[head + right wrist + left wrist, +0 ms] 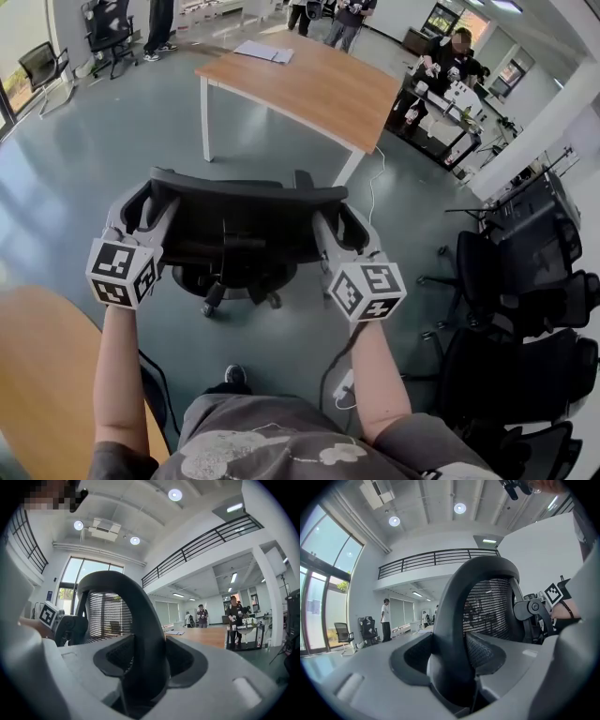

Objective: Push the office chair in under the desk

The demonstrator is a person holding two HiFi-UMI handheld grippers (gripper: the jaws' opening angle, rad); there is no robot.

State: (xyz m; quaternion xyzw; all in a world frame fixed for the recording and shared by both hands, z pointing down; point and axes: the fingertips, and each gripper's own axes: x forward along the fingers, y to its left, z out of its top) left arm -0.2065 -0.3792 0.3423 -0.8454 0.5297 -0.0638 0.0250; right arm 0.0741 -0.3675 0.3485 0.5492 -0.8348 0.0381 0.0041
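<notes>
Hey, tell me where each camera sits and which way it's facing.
Head view: on the head, looking steeply down at chair and desk; both forearms, left claw and right claw show.
Left gripper view: on the left claw, looking level along jaws clamped on the chair's back.
Right gripper view: on the right claw, same grip, desk beyond.
Shared: each gripper view catches the other claw's marker cube.

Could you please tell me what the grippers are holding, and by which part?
Both hold the office chair: the left gripper and the right gripper each clamp one side of its backrest frame.
</notes>
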